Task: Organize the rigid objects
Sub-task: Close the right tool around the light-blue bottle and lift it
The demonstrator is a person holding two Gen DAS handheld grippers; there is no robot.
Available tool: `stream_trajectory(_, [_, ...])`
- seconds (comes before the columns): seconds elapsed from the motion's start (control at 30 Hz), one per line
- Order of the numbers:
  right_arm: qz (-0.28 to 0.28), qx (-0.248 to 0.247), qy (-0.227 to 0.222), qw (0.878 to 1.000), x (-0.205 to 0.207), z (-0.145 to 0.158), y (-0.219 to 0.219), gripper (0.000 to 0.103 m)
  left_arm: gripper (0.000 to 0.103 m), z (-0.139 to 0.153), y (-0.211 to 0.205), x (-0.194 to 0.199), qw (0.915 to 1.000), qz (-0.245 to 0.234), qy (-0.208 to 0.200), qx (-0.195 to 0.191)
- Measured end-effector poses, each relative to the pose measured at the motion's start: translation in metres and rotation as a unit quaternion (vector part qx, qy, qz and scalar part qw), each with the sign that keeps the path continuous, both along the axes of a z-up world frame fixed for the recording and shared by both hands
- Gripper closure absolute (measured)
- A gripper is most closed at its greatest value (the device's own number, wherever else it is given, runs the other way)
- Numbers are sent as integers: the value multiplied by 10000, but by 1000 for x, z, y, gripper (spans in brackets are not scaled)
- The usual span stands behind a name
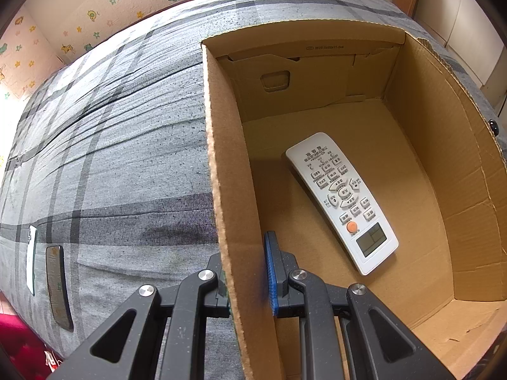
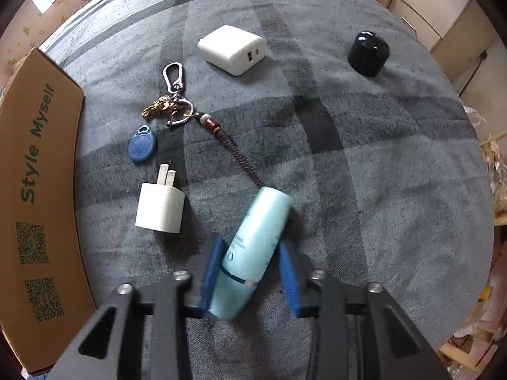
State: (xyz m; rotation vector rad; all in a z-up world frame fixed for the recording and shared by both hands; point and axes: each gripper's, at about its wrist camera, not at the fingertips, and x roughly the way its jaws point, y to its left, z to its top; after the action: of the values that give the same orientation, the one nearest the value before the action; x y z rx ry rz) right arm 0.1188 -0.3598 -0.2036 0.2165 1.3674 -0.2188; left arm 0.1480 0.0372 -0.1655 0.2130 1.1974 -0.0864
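A pale blue bottle [image 2: 266, 218] lies on the grey plaid bedspread [image 2: 364, 174], and my right gripper [image 2: 251, 243] is shut on its lower half, with the blue pads [image 2: 210, 272] against its sides. My left gripper [image 1: 244, 247] is shut on the left wall [image 1: 228, 158] of an open cardboard box, one finger outside and one blue-padded finger [image 1: 271, 272] inside. A white remote control [image 1: 342, 199] lies face up on the box floor. In the right wrist view the same box [image 2: 38, 174] stands at the left edge.
On the bedspread beyond the bottle lie a white plug adapter [image 2: 160, 207], a blue key fob [image 2: 142, 147], a keyring with carabiner and cord [image 2: 174, 101], a white two-port charger [image 2: 233, 49] and a black cap [image 2: 369, 52]. Two phones [image 1: 58, 288] lie left of the box.
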Motion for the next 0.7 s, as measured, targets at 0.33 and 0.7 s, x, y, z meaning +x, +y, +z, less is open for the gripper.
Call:
stream_trajectory(0.33, [117, 8, -102, 9999, -3, 11, 0, 76, 86, 0, 0, -1, 10000, -4, -13, -11])
stream_trajectory(0.7, [154, -79, -250, 9995, -12, 48, 1, 76, 86, 0, -1, -1, 10000, -20, -11, 11])
